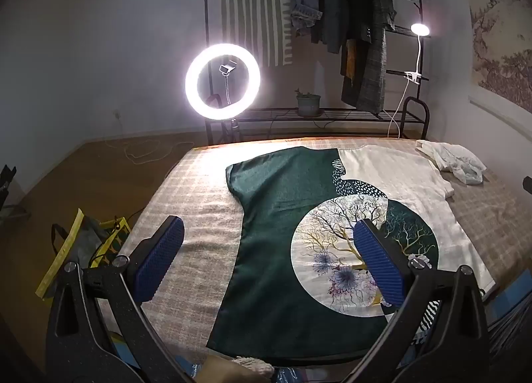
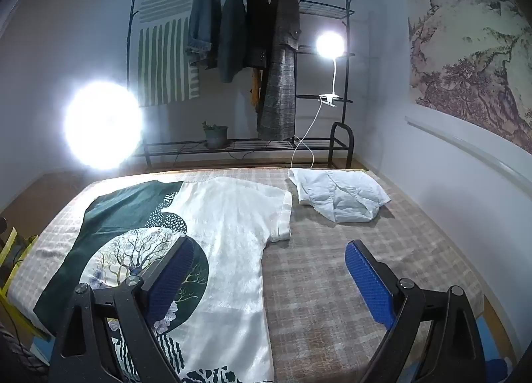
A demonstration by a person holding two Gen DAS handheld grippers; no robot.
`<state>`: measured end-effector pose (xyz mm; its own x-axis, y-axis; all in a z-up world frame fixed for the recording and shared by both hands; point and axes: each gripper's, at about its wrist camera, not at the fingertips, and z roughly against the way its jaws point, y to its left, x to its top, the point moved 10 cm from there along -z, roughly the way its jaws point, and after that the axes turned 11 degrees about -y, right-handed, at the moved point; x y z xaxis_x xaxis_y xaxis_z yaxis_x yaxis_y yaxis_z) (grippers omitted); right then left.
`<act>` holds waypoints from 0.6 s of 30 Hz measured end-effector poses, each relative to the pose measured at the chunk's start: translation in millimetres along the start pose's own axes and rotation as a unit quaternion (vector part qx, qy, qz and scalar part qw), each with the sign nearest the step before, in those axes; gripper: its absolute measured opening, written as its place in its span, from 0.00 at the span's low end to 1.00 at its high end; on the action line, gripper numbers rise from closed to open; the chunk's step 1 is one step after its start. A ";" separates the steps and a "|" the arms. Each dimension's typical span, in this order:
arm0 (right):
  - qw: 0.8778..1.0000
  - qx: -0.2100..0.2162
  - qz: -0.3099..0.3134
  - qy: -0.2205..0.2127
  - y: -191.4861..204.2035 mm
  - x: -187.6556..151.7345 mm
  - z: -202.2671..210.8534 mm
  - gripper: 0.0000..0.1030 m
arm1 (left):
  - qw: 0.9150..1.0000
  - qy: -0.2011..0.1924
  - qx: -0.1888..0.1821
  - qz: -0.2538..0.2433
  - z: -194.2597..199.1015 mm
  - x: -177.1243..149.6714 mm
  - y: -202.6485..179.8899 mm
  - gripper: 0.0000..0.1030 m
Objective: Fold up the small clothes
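Left wrist view: the left claw (image 1: 267,260) hangs spread wide above the bed (image 1: 186,196), pinching nothing. The green-and-white T-shirt (image 1: 276,216) lies flat and face up just ahead of it and below its pads. Its long axis runs straight away from the claw, hem nearest, neckline at the far edge of the bed towards the clothes rack (image 1: 412,0). The dark green half sits between the two fingers, and the round tree print lies under the right-hand finger (image 1: 377,266). The green sleeve points out to the left, ahead of the left-hand finger.

From the right wrist camera, the right claw (image 2: 269,280) is also spread wide and empty, above the bed (image 2: 332,250). The T-shirt (image 2: 229,233) lies ahead and to the left, its white half under and beside the left-hand finger (image 2: 171,278), its white short sleeve pointing right across the gap between the fingers. The collar end points away from this claw too. Bare checked cover lies ahead of the right-hand finger. Farther ahead and a little right, a crumpled white garment (image 2: 339,196) rests near the far edge, apart from the sleeve. The ring light (image 1: 222,82) glares on the left.
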<state>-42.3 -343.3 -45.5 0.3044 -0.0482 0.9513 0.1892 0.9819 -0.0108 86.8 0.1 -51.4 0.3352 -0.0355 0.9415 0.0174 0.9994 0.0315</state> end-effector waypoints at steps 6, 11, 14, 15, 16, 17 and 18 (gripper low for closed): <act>1.000 0.000 0.004 0.000 -0.3 0.2 0.6 0.91 | 1.000 -0.004 0.003 -0.017 0.3 -0.5 -0.5 1.00; 1.000 -0.001 0.007 0.000 -1.6 -1.2 -0.6 0.91 | 1.000 -0.004 0.000 -0.012 0.8 1.3 -0.4 1.00; 1.000 -0.002 0.009 0.000 -3.5 -1.8 -1.8 0.91 | 1.000 -0.005 0.000 -0.010 1.0 1.2 -0.2 1.00; 1.000 -0.002 0.010 0.000 -4.5 -1.9 -2.2 0.91 | 1.000 -0.005 0.000 -0.010 1.1 1.2 -0.7 1.00; 1.000 -0.002 0.010 -0.001 -1.9 -1.2 -0.4 0.91 | 1.000 -0.005 0.001 -0.010 1.3 1.3 -0.8 1.00; 1.000 -0.002 0.010 -0.001 1.1 -0.3 1.9 0.91 | 1.000 -0.005 0.001 -0.010 1.3 1.3 -0.7 1.00; 1.000 -0.002 0.010 -0.001 1.1 0.1 2.2 0.91 | 1.000 -0.005 0.000 -0.009 1.3 1.4 -0.6 1.00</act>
<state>-44.1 -341.8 -44.7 0.3065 -0.0287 0.9514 0.1870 0.9819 -0.0306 86.0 -0.5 -49.7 0.3257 -0.0536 0.9440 0.0226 0.9985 0.0489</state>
